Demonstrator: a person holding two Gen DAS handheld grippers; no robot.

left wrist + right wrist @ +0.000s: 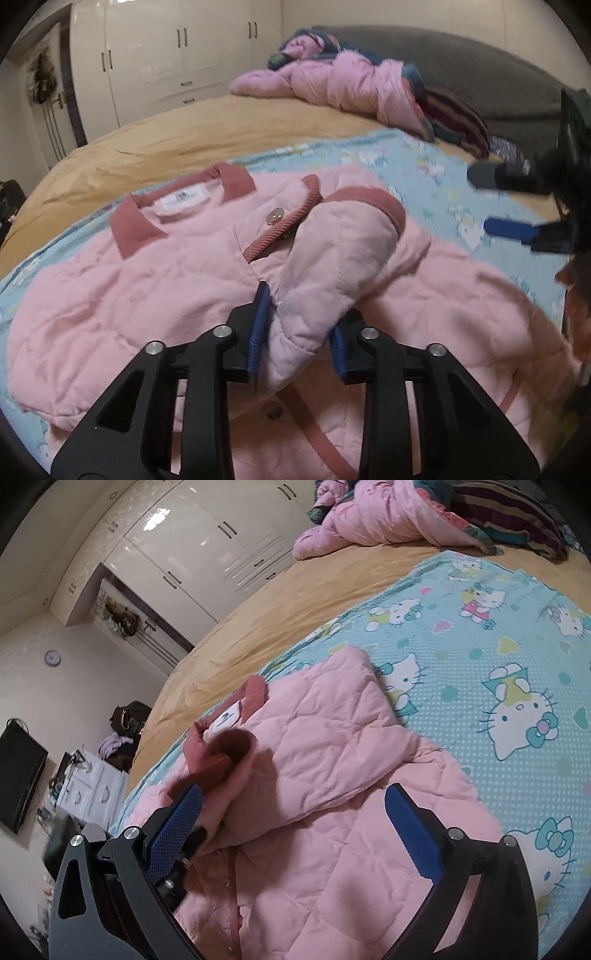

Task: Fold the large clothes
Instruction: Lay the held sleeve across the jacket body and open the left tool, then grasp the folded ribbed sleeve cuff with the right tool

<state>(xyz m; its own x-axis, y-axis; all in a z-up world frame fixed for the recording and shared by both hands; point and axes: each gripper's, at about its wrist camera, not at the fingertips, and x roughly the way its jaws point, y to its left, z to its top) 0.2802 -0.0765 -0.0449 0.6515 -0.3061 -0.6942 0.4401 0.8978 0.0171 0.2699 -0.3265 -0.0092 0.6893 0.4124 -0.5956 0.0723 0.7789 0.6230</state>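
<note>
Looking down the left wrist cam rn: left tongs (299, 325) sit at bottom centre w/ the pink sleeve (332, 258) of the quilted jacket (122, 295) between the blue pads (260, 332). Jaws are partly spread, and tbh I can't tell if they're actually pressing the fabric or just sitting around it. Jacket lies spread on the Hello Kitty blanket (480, 635) on the bed (166, 136), collar (129, 229) toward the upper left. Right tongs (291, 830) are wide apart at the bottom of the right wrist view, nothing in them, over the folded-in side of the jacket. Pile of clothes (332, 81) at the top of frame.
</note>
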